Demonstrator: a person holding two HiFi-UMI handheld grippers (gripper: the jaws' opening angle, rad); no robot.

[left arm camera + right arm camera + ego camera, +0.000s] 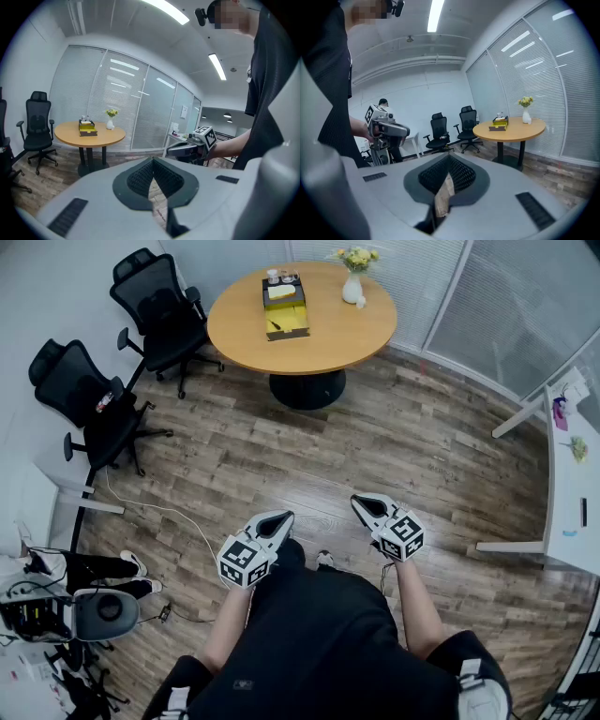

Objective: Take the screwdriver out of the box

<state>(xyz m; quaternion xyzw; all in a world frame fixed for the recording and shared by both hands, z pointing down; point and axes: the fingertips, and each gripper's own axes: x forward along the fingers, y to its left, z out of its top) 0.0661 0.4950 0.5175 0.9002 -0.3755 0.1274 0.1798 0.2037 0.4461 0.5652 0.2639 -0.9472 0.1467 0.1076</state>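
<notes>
Left gripper [277, 518]: ribbed black pads [139, 177] pressed together, nothing between them. Right gripper [367, 503]: same, closed and empty. Both are held low by the person's body, well apart from the round wooden table [361, 338] at the far side. The box [285, 307], dark and rectangular with yellow inside, sits on the table's left part, near a white vase [352, 287]. Screwdriver too small to make out. Wood-plank floor [394, 442].

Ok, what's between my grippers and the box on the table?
Head view: only bare wood floor, then the round table's top, lies between left gripper, right gripper and the box.
</notes>
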